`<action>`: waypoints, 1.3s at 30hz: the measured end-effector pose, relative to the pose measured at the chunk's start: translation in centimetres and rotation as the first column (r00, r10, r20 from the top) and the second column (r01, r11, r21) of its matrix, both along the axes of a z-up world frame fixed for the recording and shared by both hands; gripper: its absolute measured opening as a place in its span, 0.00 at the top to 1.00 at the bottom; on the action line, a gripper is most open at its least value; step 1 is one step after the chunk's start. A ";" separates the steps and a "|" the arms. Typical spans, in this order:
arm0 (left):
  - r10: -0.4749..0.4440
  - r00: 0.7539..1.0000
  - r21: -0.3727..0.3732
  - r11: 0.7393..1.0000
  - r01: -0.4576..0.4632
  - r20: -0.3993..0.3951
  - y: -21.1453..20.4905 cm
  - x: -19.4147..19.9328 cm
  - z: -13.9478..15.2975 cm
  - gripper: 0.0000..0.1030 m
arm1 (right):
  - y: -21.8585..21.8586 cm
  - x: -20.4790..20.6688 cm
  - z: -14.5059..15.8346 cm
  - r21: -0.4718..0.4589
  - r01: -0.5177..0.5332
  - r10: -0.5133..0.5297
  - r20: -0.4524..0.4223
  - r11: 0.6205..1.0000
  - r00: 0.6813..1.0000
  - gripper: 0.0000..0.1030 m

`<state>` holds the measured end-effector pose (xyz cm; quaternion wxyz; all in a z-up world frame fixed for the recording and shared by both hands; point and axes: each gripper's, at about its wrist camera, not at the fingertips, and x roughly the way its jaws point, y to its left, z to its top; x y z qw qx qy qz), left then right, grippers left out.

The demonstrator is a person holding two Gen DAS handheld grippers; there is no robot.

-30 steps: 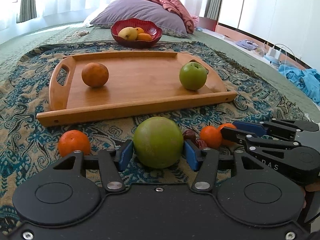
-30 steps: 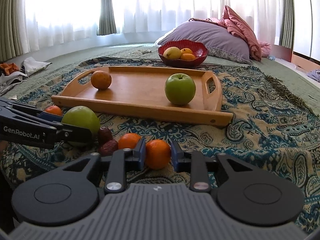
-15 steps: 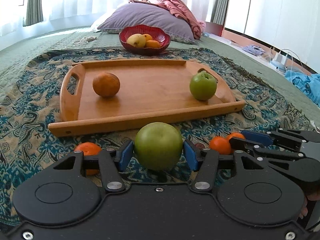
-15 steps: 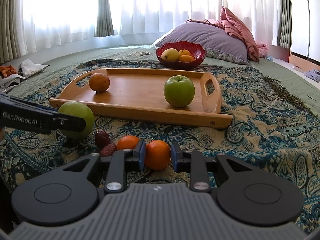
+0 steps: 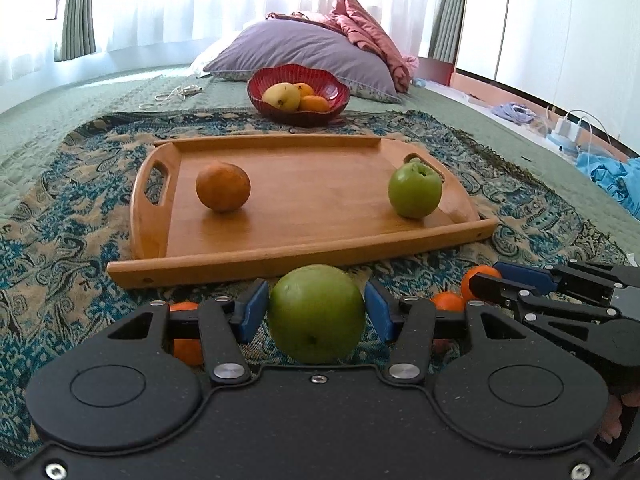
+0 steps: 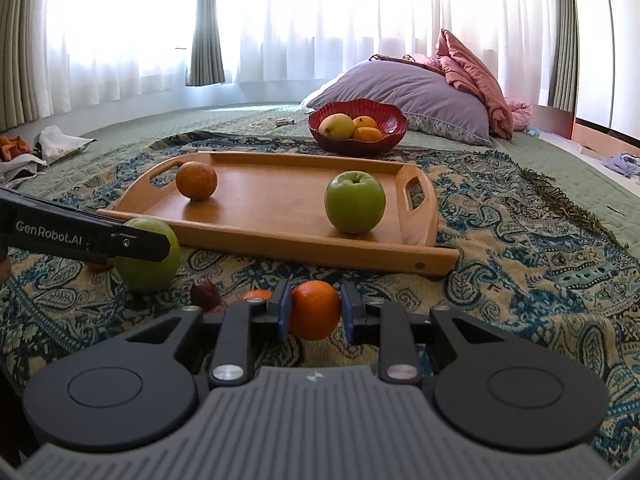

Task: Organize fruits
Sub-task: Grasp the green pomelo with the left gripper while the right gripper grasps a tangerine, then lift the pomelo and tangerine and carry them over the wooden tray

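My left gripper (image 5: 316,312) is shut on a large green apple (image 5: 316,314) and holds it above the patterned cloth, in front of the wooden tray (image 5: 304,256). My right gripper (image 6: 314,310) is shut on a small orange (image 6: 315,310), lifted just off the cloth. The tray (image 6: 280,240) holds a brownish orange (image 5: 223,187) at its left and a green apple (image 5: 415,190) at its right. The left gripper with its apple (image 6: 148,256) also shows in the right wrist view. Loose oranges (image 5: 448,302) and dark dates (image 6: 205,292) lie on the cloth.
A red bowl (image 5: 298,98) with a yellow fruit and oranges stands behind the tray. A purple pillow (image 5: 304,50) and pink blanket lie beyond it. Another orange (image 5: 186,344) lies under my left gripper. Clothes and a charger lie at the far right.
Both grippers have risen and moved back a little with their fruits. The tray and bowl now sit lower and farther in both views.
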<state>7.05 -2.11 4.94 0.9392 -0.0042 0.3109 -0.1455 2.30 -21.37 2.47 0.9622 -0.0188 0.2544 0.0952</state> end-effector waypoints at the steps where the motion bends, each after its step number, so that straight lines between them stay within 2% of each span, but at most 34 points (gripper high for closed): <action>1: 0.001 1.000 -0.001 1.000 -0.001 0.000 0.0 0.1 0.1 0.51 | 0.0 0.1 0.1 0.001 0.003 -0.003 0.002 1.000 1.000 0.71; 7: 0.012 1.000 0.003 1.000 -0.012 0.007 0.3 0.3 0.4 0.51 | 0.1 1.1 0.3 0.008 0.012 -0.012 -0.001 1.000 1.000 0.71; 20: 0.012 1.000 0.014 1.000 -0.012 0.025 0.9 -1.3 -0.9 0.52 | 0.4 1.0 -0.1 -0.020 0.018 -0.018 -0.009 1.000 1.000 0.71; 24: 0.014 0.998 0.015 1.000 -0.015 0.063 0.8 -2.2 -1.5 0.51 | 0.2 1.2 -0.7 -0.031 0.049 -0.050 -0.030 0.998 0.998 0.67; 28: 0.004 0.996 0.022 1.000 -0.006 0.094 0.7 -2.9 -2.0 0.51 | -0.1 1.0 -1.2 -0.017 0.046 -0.046 -0.040 0.999 0.998 0.53; 34: 0.010 0.993 0.043 0.999 -0.015 0.118 0.6 -3.4 -2.7 0.48 | 0.3 0.7 -1.6 -0.029 0.038 -0.039 -0.038 0.999 0.999 0.51; 39: 0.015 0.997 0.030 0.999 -0.017 0.080 0.6 -3.1 -3.5 0.47 | 0.3 0.9 -1.7 -0.024 0.047 -0.048 -0.041 0.999 0.998 0.51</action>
